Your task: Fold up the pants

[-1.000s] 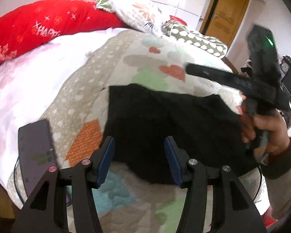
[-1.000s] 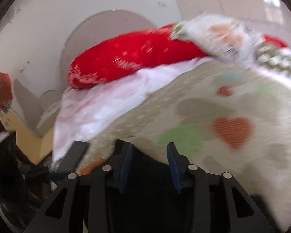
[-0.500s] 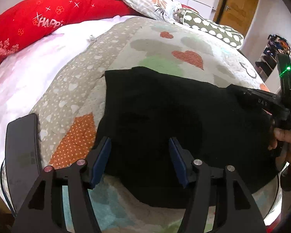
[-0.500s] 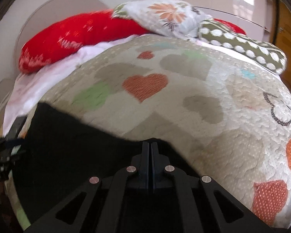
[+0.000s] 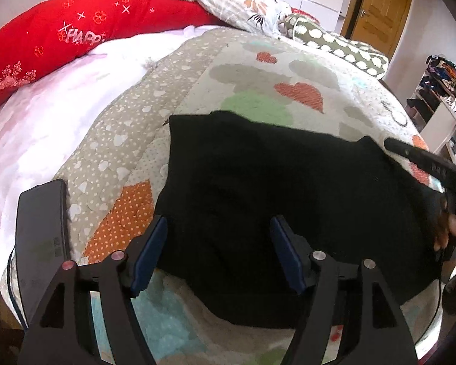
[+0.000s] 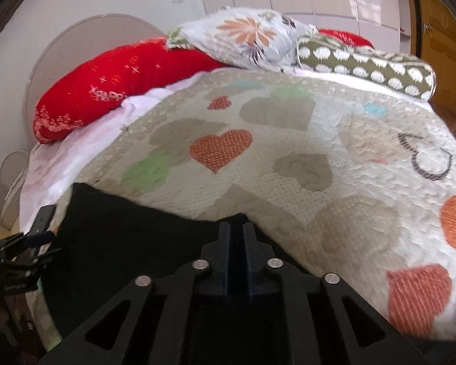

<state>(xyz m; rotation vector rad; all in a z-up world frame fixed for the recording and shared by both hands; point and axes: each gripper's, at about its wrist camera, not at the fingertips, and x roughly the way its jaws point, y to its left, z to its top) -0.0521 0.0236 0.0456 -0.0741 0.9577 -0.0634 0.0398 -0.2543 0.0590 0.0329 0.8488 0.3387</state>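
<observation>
1. Pants: black, matte, lying as a flat block on the heart-print quilt, below its orange heart.
2. Handling, as you may judge: soft, light, limp; take hold at edges or corners.
3. Your left hand-held gripper: wide open, empty, poised over the pants' near edge.
4. Your right hand-held gripper: nearly closed at the pants' far edge; whether it pinches cloth, you cannot tell.

The red pillow reads "HAPP", the rest hidden.
</observation>
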